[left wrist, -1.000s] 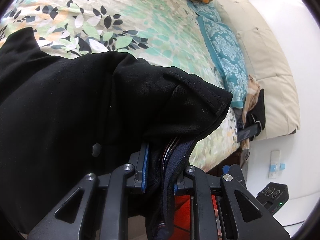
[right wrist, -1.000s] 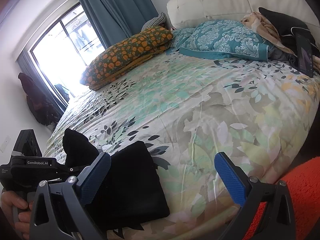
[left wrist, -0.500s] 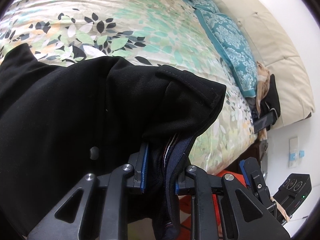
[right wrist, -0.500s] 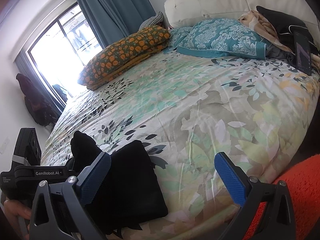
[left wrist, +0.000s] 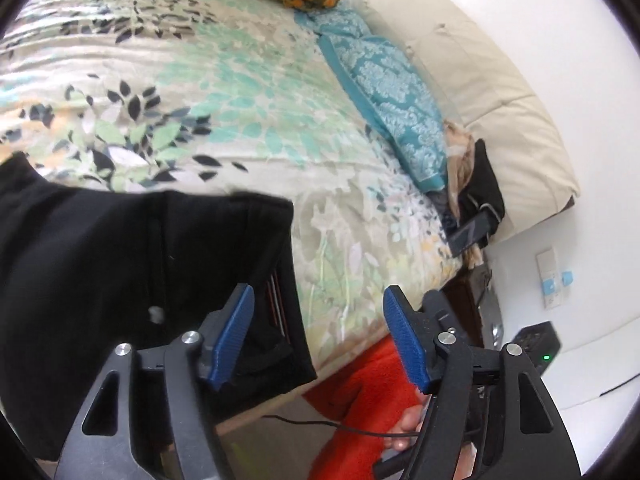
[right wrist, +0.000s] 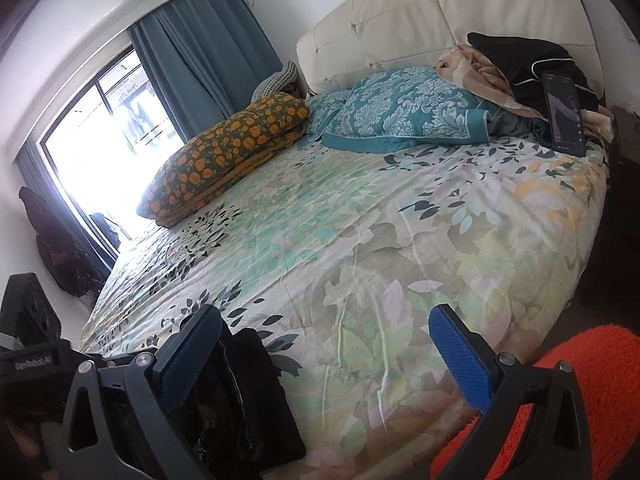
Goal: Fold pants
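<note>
Pants, black soft woven cloth [left wrist: 120,280], lie folded at your near edge of the floral bedspread [left wrist: 240,100]. Limp, light, layers will slide: pinch all layers at a corner hem. Left gripper [left wrist: 320,340] has just opened, empty; right gripper [right wrist: 320,360] gapes, empty.
</note>
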Demonstrator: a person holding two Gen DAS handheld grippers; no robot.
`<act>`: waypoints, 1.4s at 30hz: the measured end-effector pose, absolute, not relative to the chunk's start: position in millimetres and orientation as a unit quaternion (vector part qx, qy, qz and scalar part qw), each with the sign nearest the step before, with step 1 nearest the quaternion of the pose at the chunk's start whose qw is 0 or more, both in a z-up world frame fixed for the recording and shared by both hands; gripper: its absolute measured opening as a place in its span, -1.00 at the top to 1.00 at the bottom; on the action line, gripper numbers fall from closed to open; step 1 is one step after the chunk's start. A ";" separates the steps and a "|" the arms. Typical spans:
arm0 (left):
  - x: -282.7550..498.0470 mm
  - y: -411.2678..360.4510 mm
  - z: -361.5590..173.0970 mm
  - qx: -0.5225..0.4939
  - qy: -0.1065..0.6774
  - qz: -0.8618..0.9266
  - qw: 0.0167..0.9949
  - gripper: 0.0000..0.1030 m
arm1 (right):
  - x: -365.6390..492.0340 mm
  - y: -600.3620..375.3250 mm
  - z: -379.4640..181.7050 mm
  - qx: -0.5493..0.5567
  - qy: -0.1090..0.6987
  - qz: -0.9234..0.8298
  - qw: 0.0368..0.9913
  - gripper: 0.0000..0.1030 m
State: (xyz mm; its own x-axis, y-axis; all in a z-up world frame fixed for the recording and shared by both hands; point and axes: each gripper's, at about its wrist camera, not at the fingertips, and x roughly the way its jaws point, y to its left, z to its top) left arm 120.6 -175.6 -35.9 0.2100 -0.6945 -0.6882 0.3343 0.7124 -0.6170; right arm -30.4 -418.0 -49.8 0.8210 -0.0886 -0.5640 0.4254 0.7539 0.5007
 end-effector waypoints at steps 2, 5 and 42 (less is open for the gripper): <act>125.1 -134.3 -14.8 -0.174 0.501 -0.314 0.788 -0.47 | -15.4 -408.7 -61.1 0.348 0.293 -0.064 0.888 -0.99; 127.7 -69.4 -8.3 -0.186 0.487 -0.257 0.813 -0.47 | 6.9 -358.8 -69.5 0.311 0.349 0.058 0.882 -0.98; 64.3 -77.8 -118.9 0.075 0.491 -0.173 0.851 -0.47 | 63.8 -340.0 -128.9 0.295 0.457 0.054 0.838 1.00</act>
State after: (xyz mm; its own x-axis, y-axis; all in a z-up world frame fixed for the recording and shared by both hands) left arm 64.3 -77.8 -118.9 0.4589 -0.2212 -0.8605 0.3676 0.9290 -0.0428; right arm 63.8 -340.0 -128.9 0.5773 0.3599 -0.7329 0.1782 0.8204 0.5433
